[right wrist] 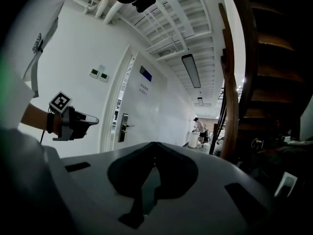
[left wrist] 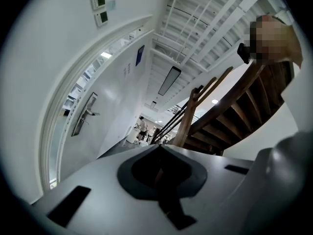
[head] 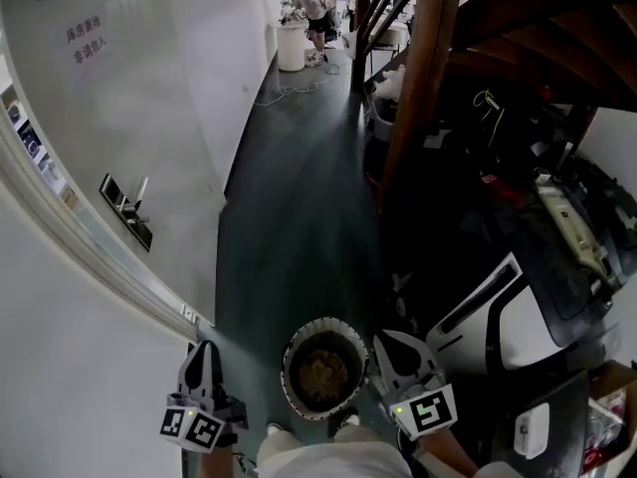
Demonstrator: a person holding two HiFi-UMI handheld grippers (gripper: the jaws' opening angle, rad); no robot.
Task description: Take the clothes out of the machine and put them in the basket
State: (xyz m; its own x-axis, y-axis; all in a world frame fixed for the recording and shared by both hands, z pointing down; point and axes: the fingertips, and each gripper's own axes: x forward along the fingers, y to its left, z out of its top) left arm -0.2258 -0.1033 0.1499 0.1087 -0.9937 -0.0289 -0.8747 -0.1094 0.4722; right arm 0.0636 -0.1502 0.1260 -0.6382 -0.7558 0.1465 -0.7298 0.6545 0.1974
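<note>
A round white-rimmed basket [head: 289, 366] stands on the dark green floor [head: 299, 217] at the person's feet, between the two tools. A crumpled brownish heap of clothes [head: 323, 371] lies inside it. The left tool [head: 205, 347] is held just beside the basket's left rim, close to the white wall [head: 149, 98]. Its jaws are clenched together with nothing between them. The right tool [head: 386, 342] is by the basket's right rim, its jaw tips also pressed together and empty. Both tools point along the corridor, past a brown wooden stair post [head: 423, 88].
</note>
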